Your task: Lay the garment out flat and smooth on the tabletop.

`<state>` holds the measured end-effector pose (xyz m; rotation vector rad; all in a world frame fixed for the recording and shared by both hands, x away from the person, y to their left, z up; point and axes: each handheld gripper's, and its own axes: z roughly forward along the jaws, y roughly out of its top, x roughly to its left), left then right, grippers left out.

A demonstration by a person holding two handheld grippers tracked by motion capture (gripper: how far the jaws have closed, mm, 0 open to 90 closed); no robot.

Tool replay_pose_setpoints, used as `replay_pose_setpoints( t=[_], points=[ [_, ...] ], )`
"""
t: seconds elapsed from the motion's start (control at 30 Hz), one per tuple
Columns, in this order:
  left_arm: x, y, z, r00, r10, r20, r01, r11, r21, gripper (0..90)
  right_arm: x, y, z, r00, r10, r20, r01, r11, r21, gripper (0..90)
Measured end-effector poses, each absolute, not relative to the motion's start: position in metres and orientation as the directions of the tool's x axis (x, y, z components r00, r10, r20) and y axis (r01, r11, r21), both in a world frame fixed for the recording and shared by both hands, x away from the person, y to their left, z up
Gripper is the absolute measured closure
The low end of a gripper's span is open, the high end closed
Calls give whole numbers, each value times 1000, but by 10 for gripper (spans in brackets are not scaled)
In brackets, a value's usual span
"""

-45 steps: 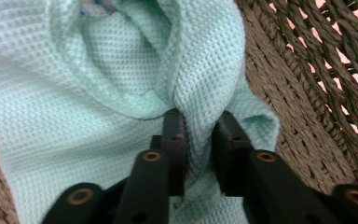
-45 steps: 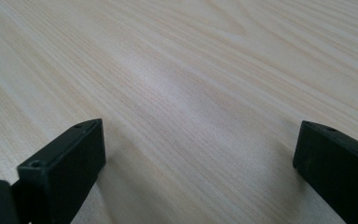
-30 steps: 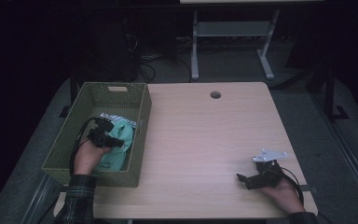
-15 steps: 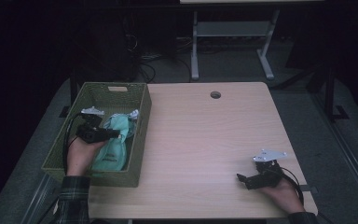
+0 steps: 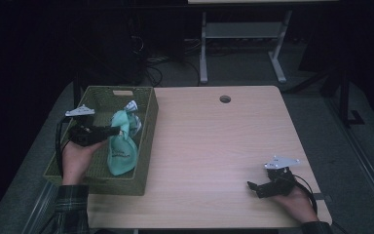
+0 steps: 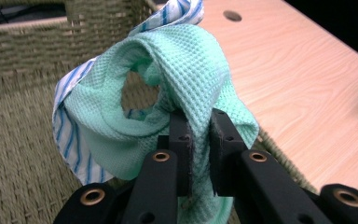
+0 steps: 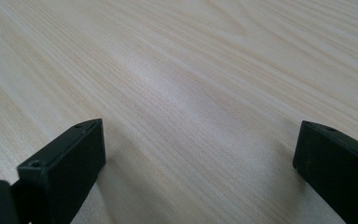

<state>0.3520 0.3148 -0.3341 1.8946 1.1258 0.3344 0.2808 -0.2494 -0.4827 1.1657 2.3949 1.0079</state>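
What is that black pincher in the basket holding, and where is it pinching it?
The left gripper pinches a bunched fold of the green cloth.

Cloths: two were counted, a green cloth [image 6: 186,70] and a striped cloth [image 6: 70,135]
Baskets: one basket [image 5: 143,146]
Tables: one table [image 5: 224,146]
Grippers: two, a left gripper [image 5: 118,130] and a right gripper [image 5: 253,187]

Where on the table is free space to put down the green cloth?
The table is bare between the basket and the right gripper, up to the round hole. The basket is the crowded spot: the left gripper holds the green cloth over it.
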Motion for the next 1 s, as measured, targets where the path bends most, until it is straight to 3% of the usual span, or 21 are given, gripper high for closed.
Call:
replay_pose_setpoints(
  t=[0.23,1.0],
  points=[
    [346,317,-316,587,778,-223,530,-162,832,809,281,-249,-483,-629,776,40,571,426,701,18],
    [348,289,-255,677,710,-195,426,-162,890,809,281,-249,-483,-628,777,43,572,423,703,18]
  ],
)
